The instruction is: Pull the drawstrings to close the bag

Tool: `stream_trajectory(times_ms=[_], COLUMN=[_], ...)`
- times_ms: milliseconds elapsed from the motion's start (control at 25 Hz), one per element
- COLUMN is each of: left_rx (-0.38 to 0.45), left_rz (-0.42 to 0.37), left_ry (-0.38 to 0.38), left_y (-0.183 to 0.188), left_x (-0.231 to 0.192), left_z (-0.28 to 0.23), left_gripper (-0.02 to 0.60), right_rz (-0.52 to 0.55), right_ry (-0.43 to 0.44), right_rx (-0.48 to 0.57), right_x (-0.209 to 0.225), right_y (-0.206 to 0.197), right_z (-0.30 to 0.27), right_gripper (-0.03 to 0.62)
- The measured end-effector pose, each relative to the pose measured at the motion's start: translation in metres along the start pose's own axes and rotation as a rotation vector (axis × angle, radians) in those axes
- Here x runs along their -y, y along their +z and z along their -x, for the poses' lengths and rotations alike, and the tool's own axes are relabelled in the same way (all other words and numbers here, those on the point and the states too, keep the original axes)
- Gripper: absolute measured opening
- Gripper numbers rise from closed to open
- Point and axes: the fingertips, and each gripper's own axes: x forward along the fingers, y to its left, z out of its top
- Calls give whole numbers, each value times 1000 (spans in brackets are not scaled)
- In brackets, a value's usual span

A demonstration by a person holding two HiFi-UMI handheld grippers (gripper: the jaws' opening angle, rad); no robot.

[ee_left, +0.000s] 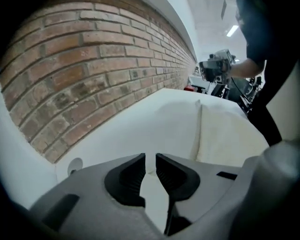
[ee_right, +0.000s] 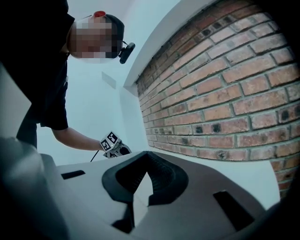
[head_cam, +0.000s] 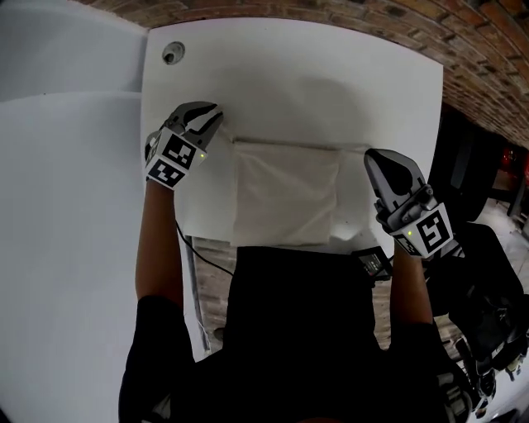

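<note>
Your bag (head_cam: 285, 194) is plain cream, barely a shade off the white table (head_cam: 331, 91) under it. The left gripper (head_cam: 213, 116) and right gripper (head_cam: 376, 157) are both light grey, with black ribbed pads (ee_left: 129, 180) inside. Each marker cube (head_cam: 175, 157) has black-and-white square patterns, plus a tiny green dot. The brick wall (head_cam: 372, 25) is reddish-brown with pale mortar lines. Your shirt (head_cam: 289, 330) is black, and the table's grommet (head_cam: 173, 54) is grey.

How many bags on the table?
1. The cream bag lies flat at the table's near edge, between the left gripper and the right gripper. No other shows.
</note>
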Motion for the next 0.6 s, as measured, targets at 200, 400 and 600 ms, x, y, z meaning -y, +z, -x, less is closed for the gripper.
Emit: stream_trajectory(times_ms=[200,400,600], left_rx=[-84,-155,-179], left_rz=[-58,-100,-59], left_ry=[-72,-129,-172], left_y=[-15,-24,-30], left_x=[4,4,1], left_z=[-16,-22,-31], left_gripper=[103,181,188], right_rz=[-16,-28,-25], right_ry=[3,2,6], right_rx=[-11,-12,-22], right_x=[-1,2,3], right_y=[-7,-7,-12], right_z=[-17,-25,-29], right_gripper=[6,6,6])
